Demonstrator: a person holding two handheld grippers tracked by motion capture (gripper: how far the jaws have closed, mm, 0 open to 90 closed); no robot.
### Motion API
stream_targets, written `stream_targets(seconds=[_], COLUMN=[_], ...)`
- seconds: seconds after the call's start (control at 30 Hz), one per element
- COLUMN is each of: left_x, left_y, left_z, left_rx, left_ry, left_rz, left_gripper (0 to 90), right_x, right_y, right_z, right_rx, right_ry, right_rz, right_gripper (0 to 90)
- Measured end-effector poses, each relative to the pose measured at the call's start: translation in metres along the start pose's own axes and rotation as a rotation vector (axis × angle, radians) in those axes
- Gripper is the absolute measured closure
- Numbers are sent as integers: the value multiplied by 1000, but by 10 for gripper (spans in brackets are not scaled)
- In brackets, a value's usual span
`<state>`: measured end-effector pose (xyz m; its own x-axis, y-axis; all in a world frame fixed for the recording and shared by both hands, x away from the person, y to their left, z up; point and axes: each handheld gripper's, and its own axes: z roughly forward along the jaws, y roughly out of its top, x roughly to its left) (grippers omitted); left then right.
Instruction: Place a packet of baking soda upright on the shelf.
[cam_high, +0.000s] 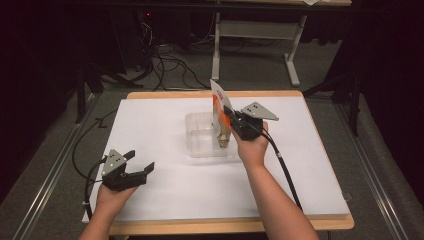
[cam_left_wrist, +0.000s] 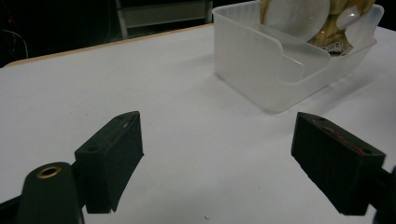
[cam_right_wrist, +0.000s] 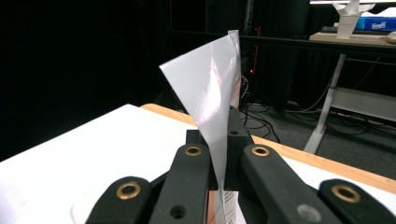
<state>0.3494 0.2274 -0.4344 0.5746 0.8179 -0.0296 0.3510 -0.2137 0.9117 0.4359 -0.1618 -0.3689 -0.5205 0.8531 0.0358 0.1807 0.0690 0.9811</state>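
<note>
A clear plastic bin (cam_high: 200, 137) stands in the middle of the white table top (cam_high: 160, 190). A snack bag (cam_high: 220, 117) with a white and orange top stands upright, its lower end inside the bin. My right gripper (cam_high: 231, 117) is shut on the bag's upper edge, and in the right gripper view the silvery bag (cam_right_wrist: 212, 98) rises from between the closed jaws. At the table's near left my left gripper (cam_high: 140, 161) rests open, with nothing between its fingers (cam_left_wrist: 112, 158). Ahead of it stands the bin (cam_left_wrist: 275, 65), the bag's contents visible inside.
A desk frame (cam_high: 260, 35) and cables (cam_high: 170, 65) lie on the floor beyond the table's far edge. A table with a box (cam_right_wrist: 373, 23) stands far off in the right gripper view. Dark surroundings flank both sides.
</note>
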Motion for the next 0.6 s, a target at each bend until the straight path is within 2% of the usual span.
stream_targets(seconds=[0.2,0.27,0.6], left_x=[0,-1,-2], left_y=[0,0,0], left_z=[0,1,1], left_rx=[2,3,6], left_ry=[-5,-5,-6], left_rz=[-2,-3,2], left_gripper=[172,172,173], right_x=[-4,-3,1], right_y=[-8,-8,-15], right_z=[1,0,-1], right_rx=[-10,-9,-14], right_ry=[-5,-5,8], right_rz=[17,-1,-1], right_gripper=[900,900,900])
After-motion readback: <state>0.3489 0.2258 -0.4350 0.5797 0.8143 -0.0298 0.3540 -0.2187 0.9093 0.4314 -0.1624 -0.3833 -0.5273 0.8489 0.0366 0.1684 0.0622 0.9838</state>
